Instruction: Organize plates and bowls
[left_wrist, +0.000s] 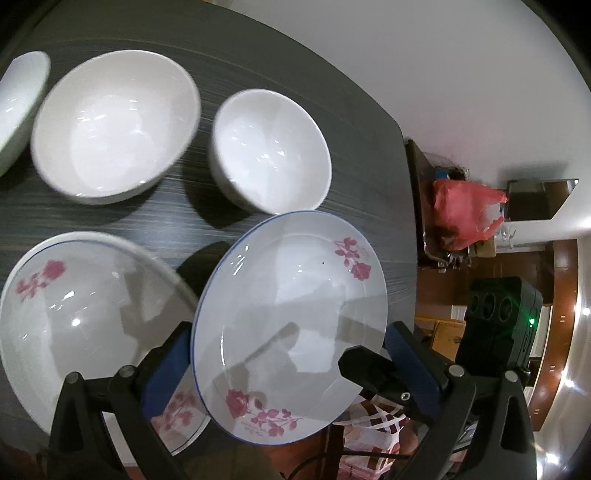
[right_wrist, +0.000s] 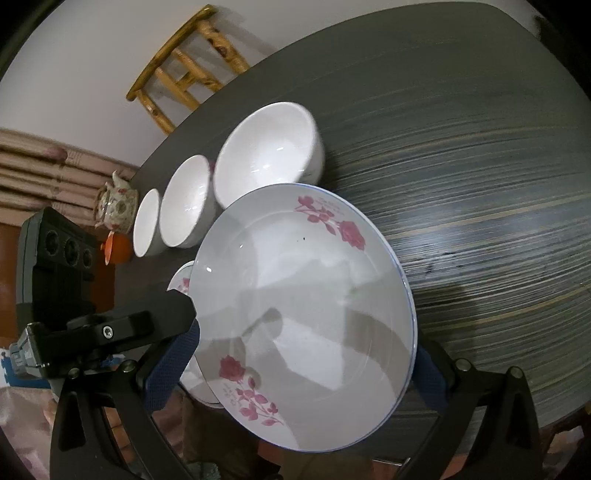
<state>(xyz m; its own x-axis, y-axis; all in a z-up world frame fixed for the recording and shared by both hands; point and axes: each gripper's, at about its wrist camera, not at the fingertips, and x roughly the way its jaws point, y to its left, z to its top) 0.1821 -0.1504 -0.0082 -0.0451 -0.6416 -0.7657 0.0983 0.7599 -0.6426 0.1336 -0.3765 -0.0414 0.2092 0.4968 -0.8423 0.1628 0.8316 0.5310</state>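
- Both tools are at one rose-patterned plate (left_wrist: 291, 317), held tilted above the near edge of the dark striped table (right_wrist: 480, 184)
- Left tool (left_wrist: 290, 354): its blue-padded fingers (left_wrist: 173, 365) sit on either side of the plate's lower half, spread as wide as the plate and touching its rim, so it grips the plate across its width
- Right tool (right_wrist: 306, 363): its blue fingers (right_wrist: 177, 363) likewise stand at the two opposite edges of the same plate, opened to the plate's width and closed against its rim
- In the left wrist view, a black finger of the right tool overlaps the plate's right edge, just beside the left tool's own right finger
- The plate is white with a thin blue rim line and pink rose sprays near its top and bottom; a small dark speck shows on its face
- A second plate (left_wrist: 74, 317) with the same rose pattern lies flat on the table, to the left of the held one and partly under it
- Three white bowls stand in a row on the table beyond the plates: a small bowl (left_wrist: 269, 151) nearest the held plate, a larger bowl (left_wrist: 114, 125) next to it, and a third bowl (left_wrist: 18, 107) cut off at the picture's left edge
- Off the table, a wooden stool (right_wrist: 188, 62) stands by the wall, a floral teapot (right_wrist: 114, 206) sits past the bowls, and a red plastic bag (left_wrist: 461, 210) lies on a side shelf
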